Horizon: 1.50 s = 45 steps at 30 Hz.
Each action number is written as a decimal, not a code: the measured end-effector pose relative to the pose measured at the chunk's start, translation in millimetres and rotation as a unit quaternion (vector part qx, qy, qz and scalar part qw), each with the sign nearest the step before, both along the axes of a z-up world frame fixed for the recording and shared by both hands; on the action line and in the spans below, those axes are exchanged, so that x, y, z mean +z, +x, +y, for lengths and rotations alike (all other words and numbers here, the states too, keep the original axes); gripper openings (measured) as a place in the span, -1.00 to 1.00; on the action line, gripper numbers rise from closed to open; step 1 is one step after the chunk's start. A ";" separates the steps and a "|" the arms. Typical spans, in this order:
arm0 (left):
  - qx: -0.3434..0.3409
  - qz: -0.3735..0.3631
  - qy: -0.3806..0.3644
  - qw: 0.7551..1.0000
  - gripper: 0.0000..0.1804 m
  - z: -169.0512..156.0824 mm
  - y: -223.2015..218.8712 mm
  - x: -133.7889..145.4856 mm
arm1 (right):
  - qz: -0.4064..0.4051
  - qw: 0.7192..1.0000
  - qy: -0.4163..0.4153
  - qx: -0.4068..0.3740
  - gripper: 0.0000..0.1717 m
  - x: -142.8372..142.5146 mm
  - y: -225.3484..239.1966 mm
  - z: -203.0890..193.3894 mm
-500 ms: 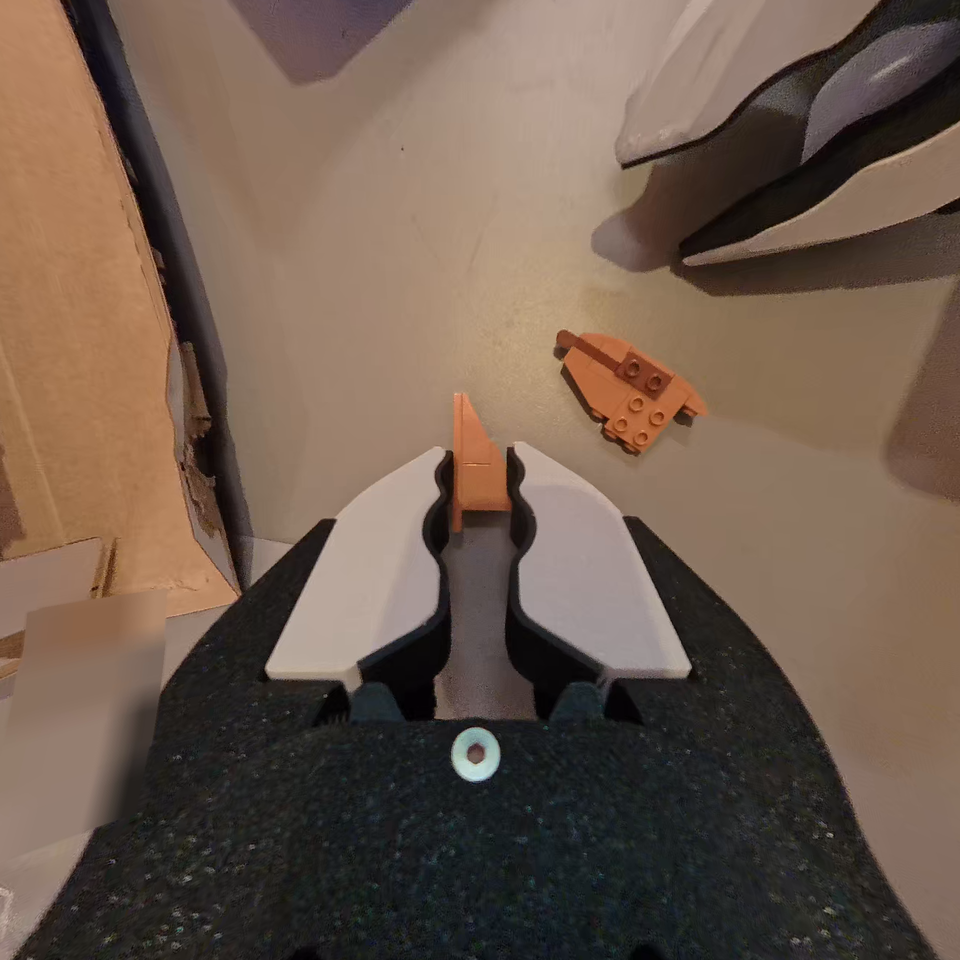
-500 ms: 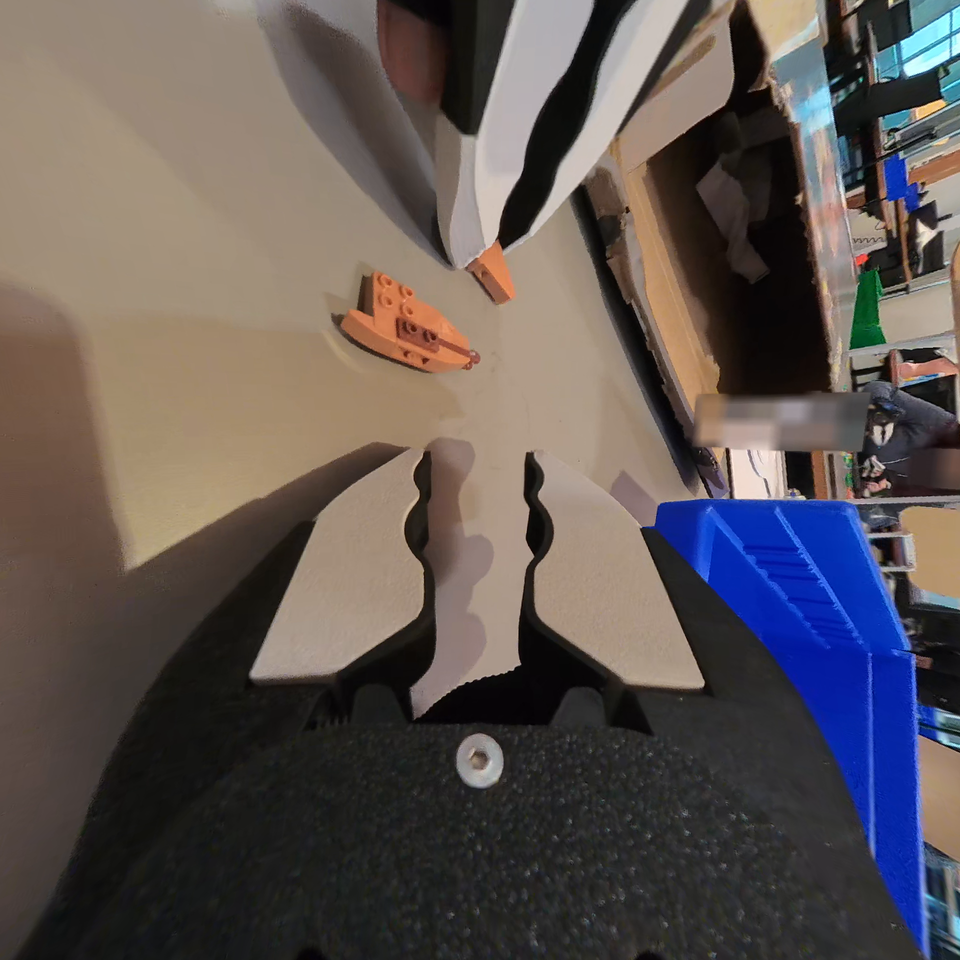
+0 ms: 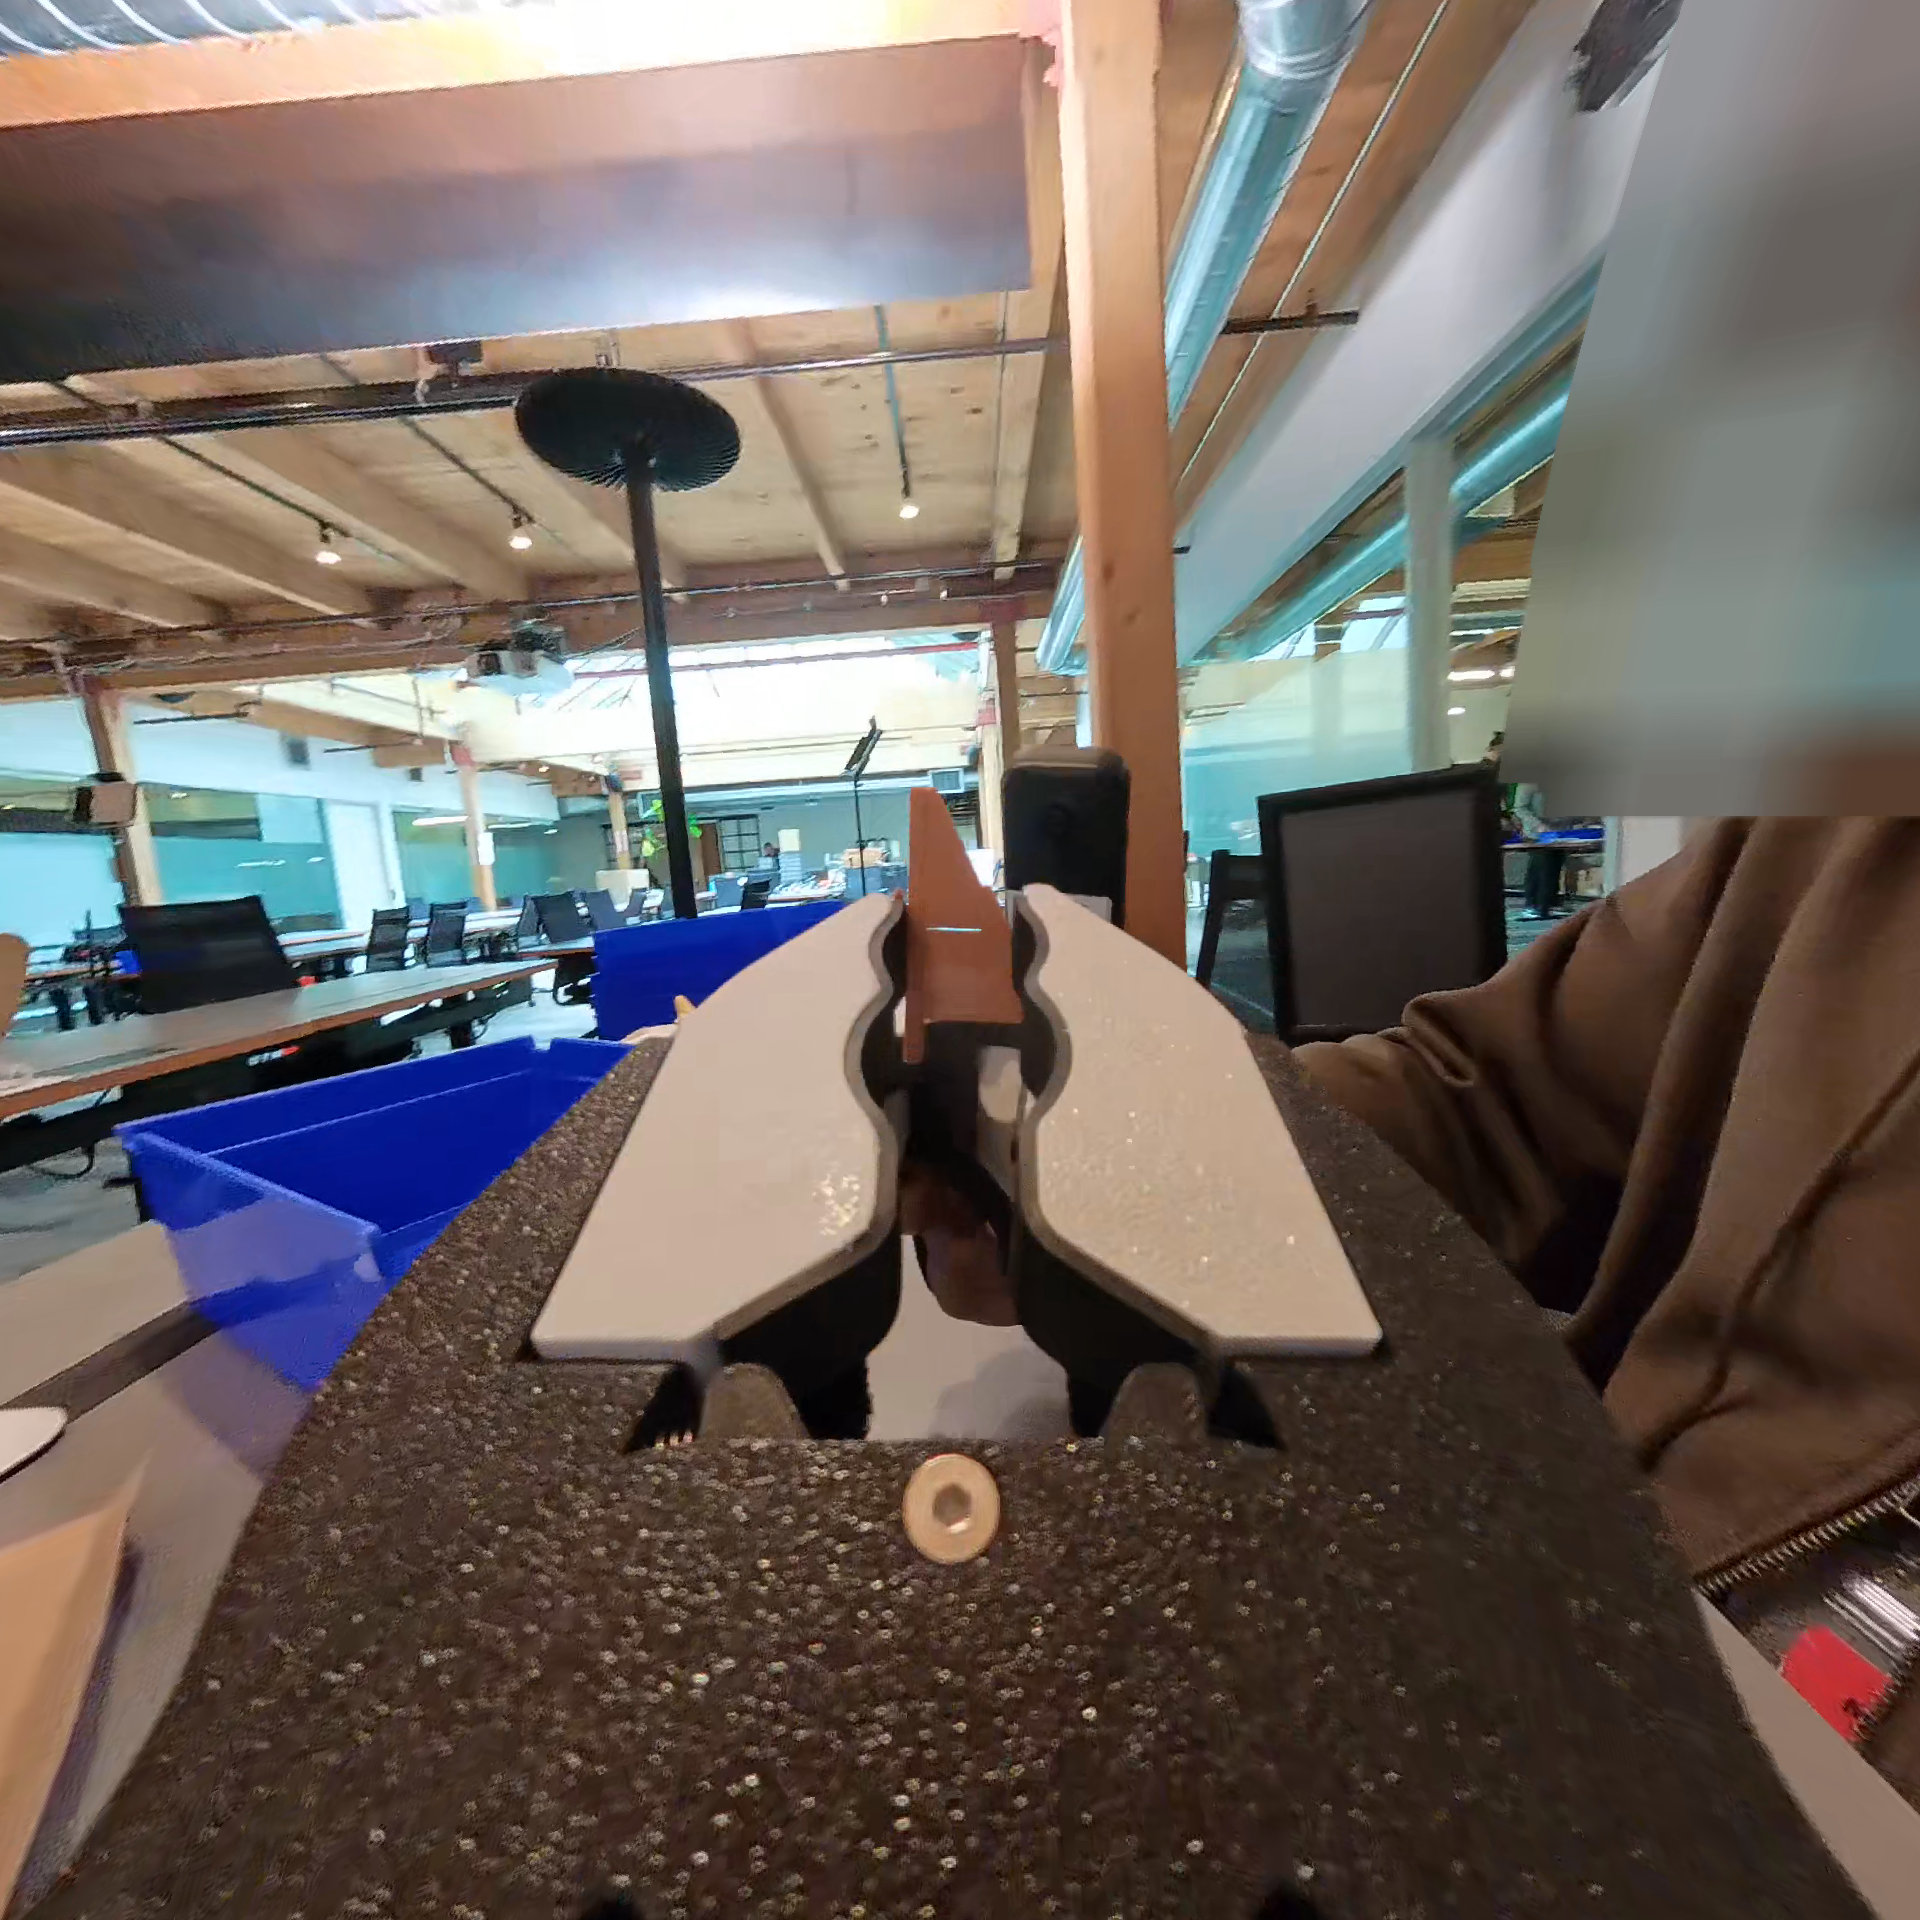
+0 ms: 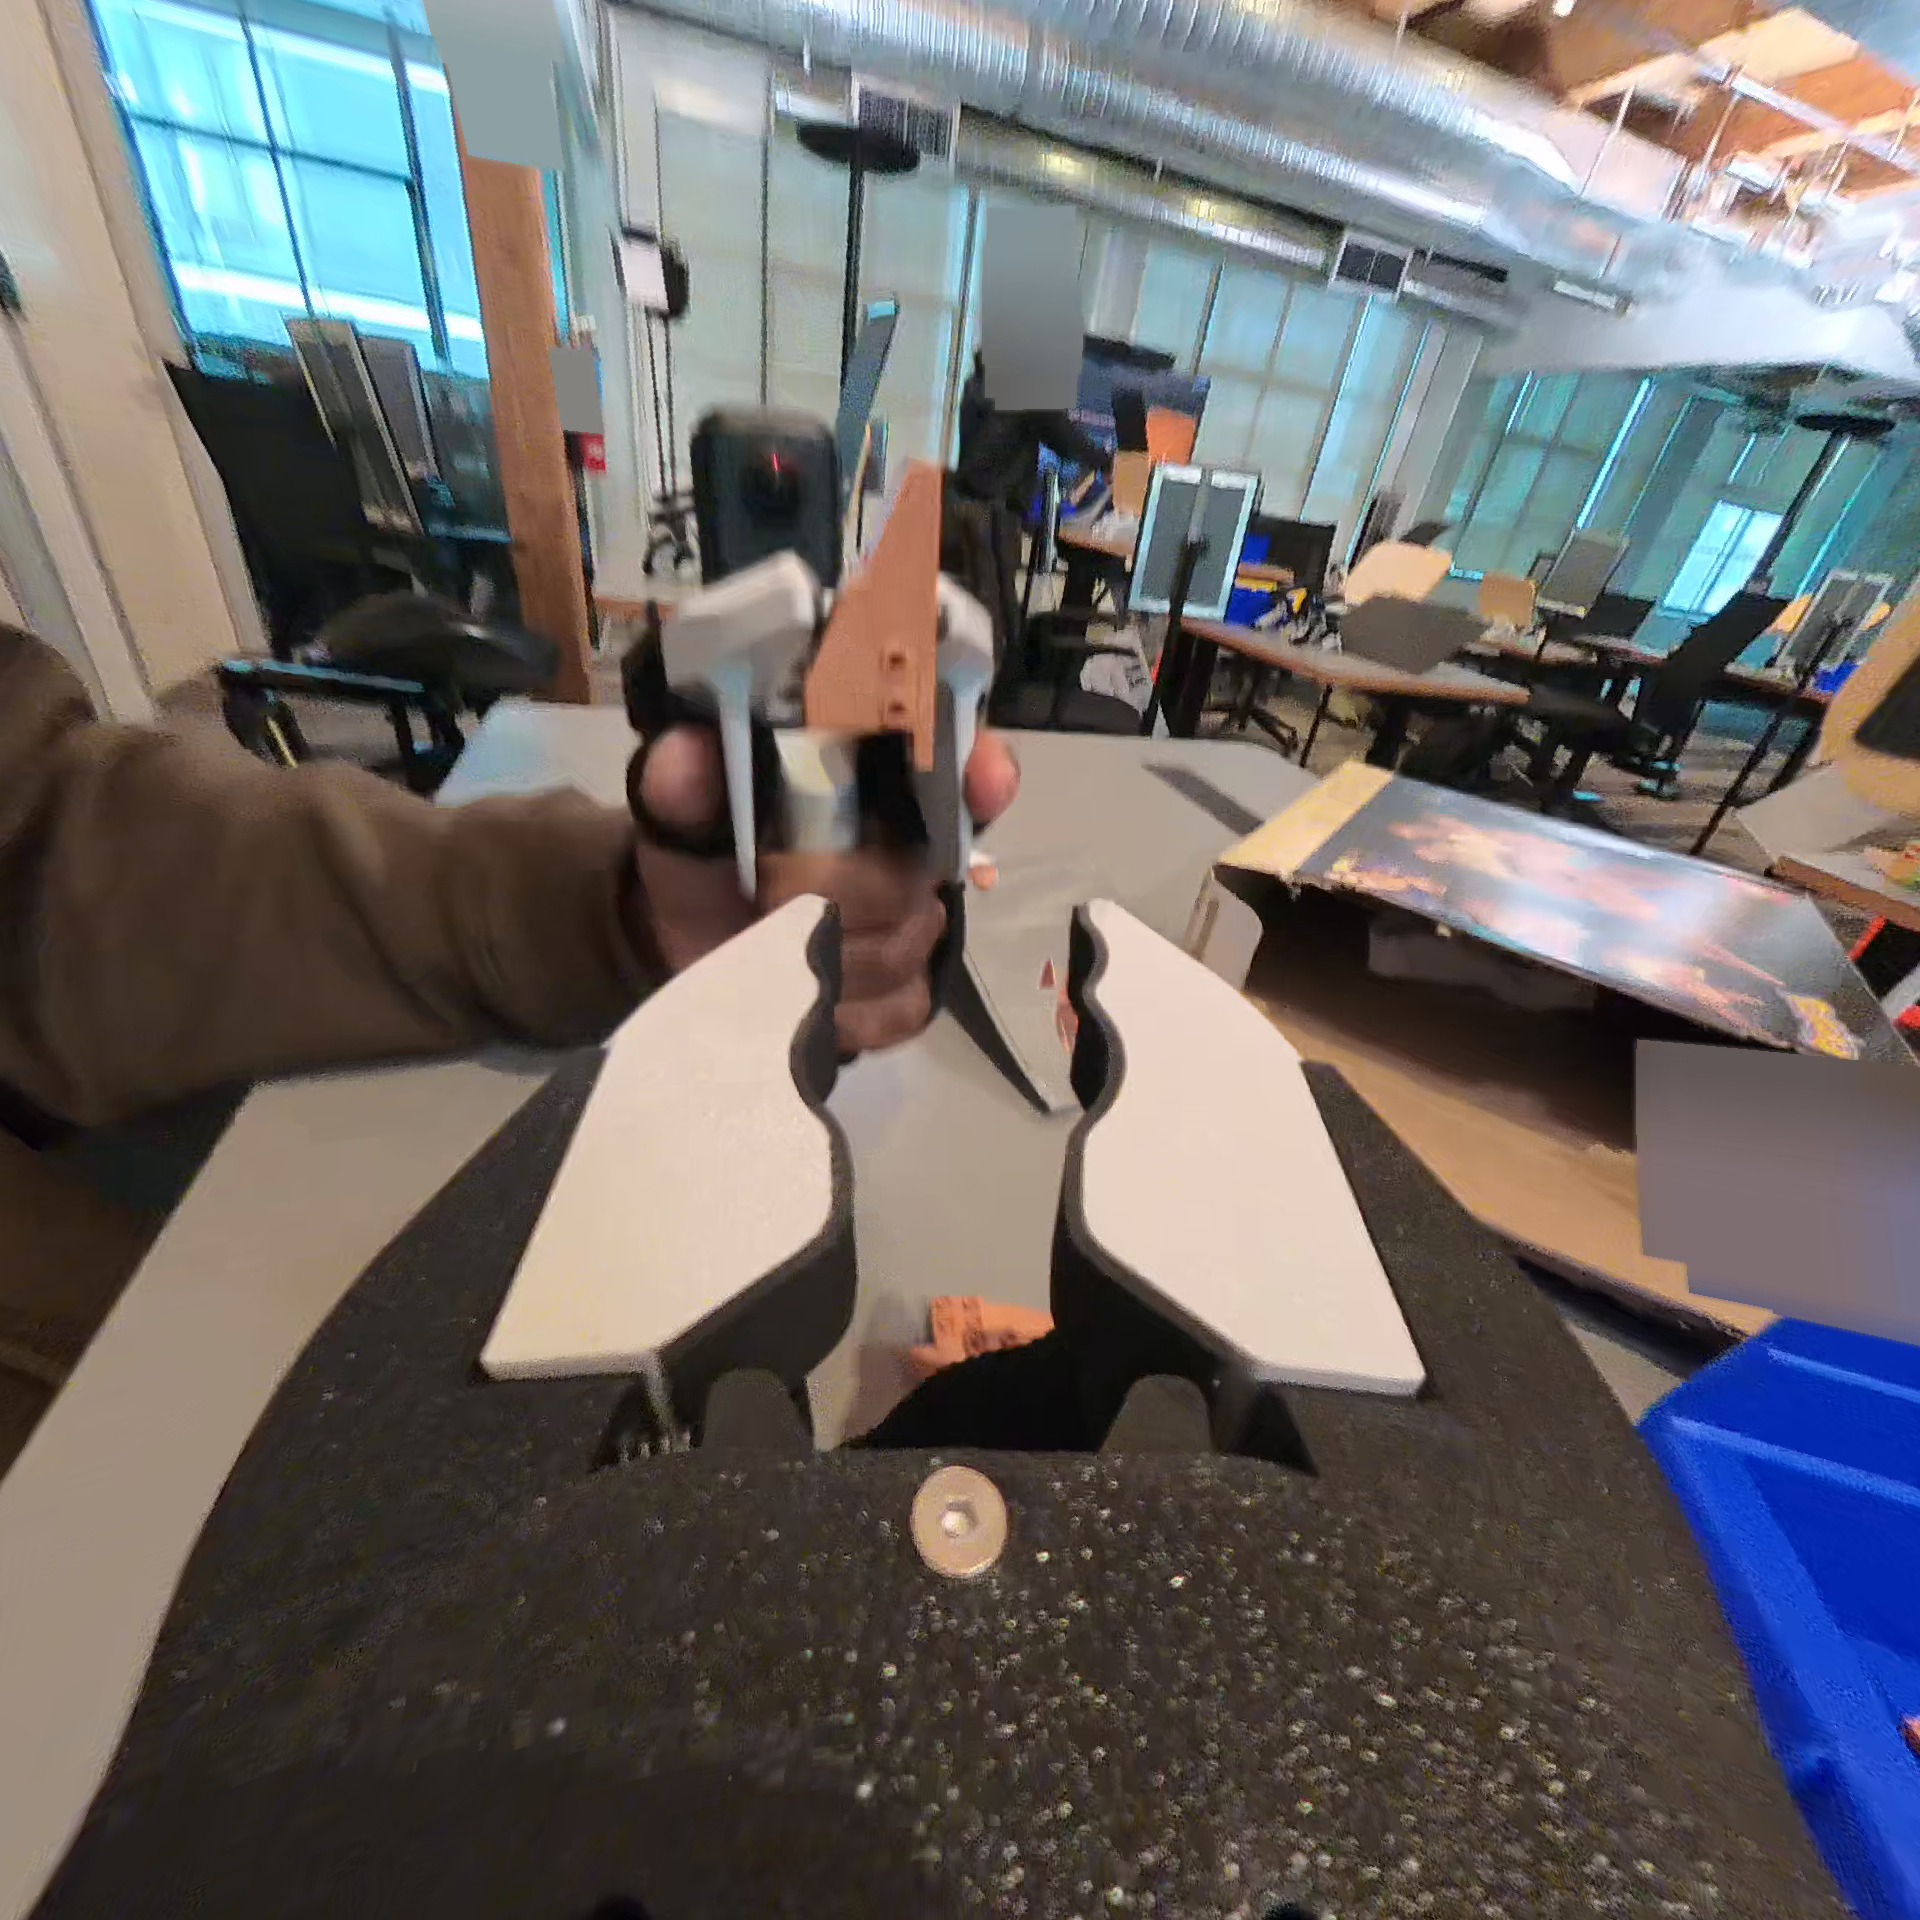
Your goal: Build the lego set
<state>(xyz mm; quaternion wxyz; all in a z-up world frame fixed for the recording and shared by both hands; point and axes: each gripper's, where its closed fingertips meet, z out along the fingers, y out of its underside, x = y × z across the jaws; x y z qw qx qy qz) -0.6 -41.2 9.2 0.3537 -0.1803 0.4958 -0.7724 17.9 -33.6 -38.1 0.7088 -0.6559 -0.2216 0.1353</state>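
While left tool [image 3: 958, 935] clamps orange wedge [image 3: 951, 940] | right tool [image 4: 951, 997] agape, bare

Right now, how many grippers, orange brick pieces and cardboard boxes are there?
Grippers: 2, the left gripper and the right gripper.
Orange brick pieces clearly seen: 2, an orange wedge pinched in the left gripper and a studded orange piece below the right gripper.
Cardboard box: 1.
Total: 5.
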 end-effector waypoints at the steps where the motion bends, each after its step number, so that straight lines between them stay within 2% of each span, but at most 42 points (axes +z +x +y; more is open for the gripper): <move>1: -0.007 -0.004 0.003 1.000 -0.79 -4.1 -0.1 -2.3 | 0.006 1.000 0.005 0.002 -0.52 3.6 -1.7 -1.2; 9: -0.024 -0.017 0.031 0.999 -0.79 -25.2 1.9 -12.4 | 0.021 0.999 0.011 0.045 -0.54 8.8 -21.0 -8.8; 14: -0.019 -0.014 0.034 0.999 -0.79 -25.1 4.1 -14.5 | 0.009 0.998 0.026 0.048 -0.73 11.3 -24.2 -13.0; 18: -0.024 0.006 0.030 0.999 -0.79 -23.9 5.9 -16.8 | -0.017 0.999 0.037 0.024 -0.73 10.5 -19.2 -11.9; 23: 0.057 0.082 0.054 0.994 -0.66 -3.9 25.0 -25.8 | -0.103 0.992 0.041 -0.064 -0.73 6.0 4.8 -5.0; 27: 0.065 0.140 0.071 0.986 -0.61 -2.7 32.8 -36.4 | -0.248 0.956 0.036 -0.152 -0.73 -9.1 22.6 3.2; 30: 0.071 0.183 0.089 0.976 -0.62 -6.0 39.7 -48.4 | -0.355 0.912 0.034 -0.201 -0.73 -21.4 30.7 8.5; 33: 0.111 0.217 0.124 0.962 -0.81 -1.1 48.4 -64.8 | -0.444 0.871 0.040 -0.207 -0.73 -34.9 28.1 10.8; 35: 0.119 0.239 0.130 0.955 -0.90 4.1 50.8 -72.1 | -0.473 0.859 0.038 -0.194 -0.73 -41.9 27.3 10.9; 38: 0.136 0.259 0.098 0.951 -0.91 17.5 54.1 -72.5 | -0.470 0.871 0.002 -0.141 -0.55 -57.6 33.5 9.6; 41: 0.146 0.266 0.071 0.950 -0.91 31.1 53.3 -69.8 | -0.459 0.886 -0.049 -0.041 -0.54 -86.7 36.5 3.0; 45: 0.147 0.278 0.052 0.948 -0.91 39.2 53.2 -71.1 | -0.468 0.871 -0.131 0.074 -0.42 -129.0 35.7 3.6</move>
